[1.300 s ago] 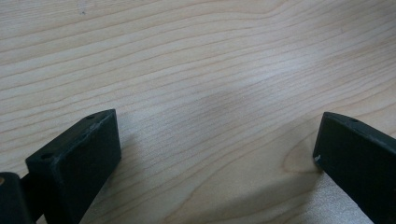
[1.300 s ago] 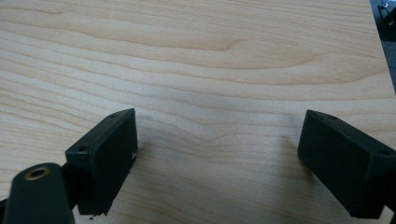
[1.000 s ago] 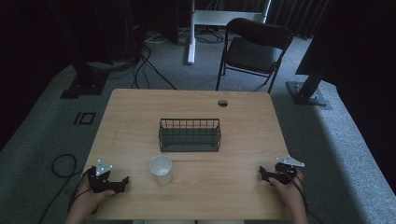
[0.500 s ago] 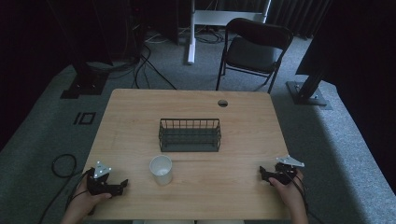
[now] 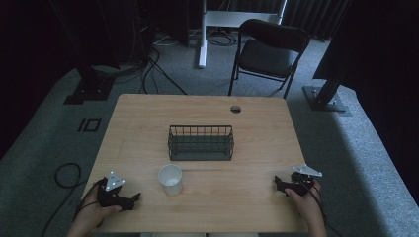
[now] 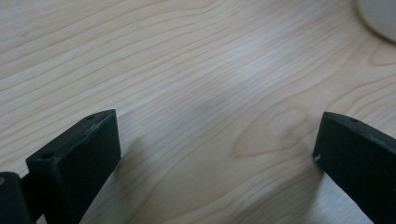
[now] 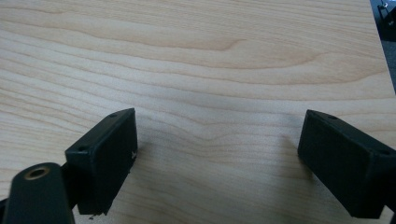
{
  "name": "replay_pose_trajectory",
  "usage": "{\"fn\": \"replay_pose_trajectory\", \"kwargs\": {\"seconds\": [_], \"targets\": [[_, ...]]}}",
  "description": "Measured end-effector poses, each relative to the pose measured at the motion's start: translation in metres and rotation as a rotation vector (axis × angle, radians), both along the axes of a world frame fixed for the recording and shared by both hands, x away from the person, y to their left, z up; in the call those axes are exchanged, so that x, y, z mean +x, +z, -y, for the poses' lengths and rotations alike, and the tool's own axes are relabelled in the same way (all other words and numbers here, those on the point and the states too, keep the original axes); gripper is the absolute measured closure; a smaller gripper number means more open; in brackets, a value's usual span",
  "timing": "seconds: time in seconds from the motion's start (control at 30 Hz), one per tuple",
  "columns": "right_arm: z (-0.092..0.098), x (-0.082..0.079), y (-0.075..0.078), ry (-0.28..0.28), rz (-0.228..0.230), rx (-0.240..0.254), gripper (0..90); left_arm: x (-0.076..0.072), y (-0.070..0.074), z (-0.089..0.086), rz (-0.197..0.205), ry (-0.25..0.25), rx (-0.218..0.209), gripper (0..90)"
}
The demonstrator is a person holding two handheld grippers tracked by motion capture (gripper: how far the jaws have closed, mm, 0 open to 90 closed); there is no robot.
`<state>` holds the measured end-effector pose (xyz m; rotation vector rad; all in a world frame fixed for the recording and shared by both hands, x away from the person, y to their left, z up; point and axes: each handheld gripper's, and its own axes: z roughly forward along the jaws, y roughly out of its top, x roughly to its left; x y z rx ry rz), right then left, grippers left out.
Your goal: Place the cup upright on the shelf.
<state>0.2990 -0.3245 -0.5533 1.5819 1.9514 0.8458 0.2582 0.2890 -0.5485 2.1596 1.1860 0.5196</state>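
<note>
A white paper cup [image 5: 170,179] stood upright just in front of the wire basket [image 5: 200,142], while the left gripper [image 5: 129,200] and right gripper [image 5: 279,182] rested wide open and empty, flanking it. A clean pickup likely called for the nearer left gripper to close gently around the cup's wall without crushing it.

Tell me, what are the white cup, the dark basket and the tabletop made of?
The small white cup looks like matte paper or thin plastic; I can't tell which. The dark rectangular basket seems to be thin metal wire, judging by its open bars. The pale table shows wood grain, possibly a laminate.
</note>
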Motion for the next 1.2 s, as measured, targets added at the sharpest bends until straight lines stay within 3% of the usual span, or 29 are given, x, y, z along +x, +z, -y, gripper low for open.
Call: {"fn": "replay_pose_trajectory", "kwargs": {"seconds": [0.23, 0.63, 1.2], "targets": [[0.000, 0.000, 0.000, 0.000, 0.000, 0.000, 11.7, -0.001, 0.006, 0.014, 0.017, -0.063, -0.029, 1.1], [0.000, 0.000, 0.000, 0.000, 0.000, 0.000, 11.7, -0.008, 0.026, 0.034, 0.082, -0.154, -0.081, 1.1], [0.000, 0.000, 0.000, 0.000, 0.000, 0.001, 11.6, -0.007, 0.036, 0.066, 0.121, -0.264, -0.147, 1.2]]}}
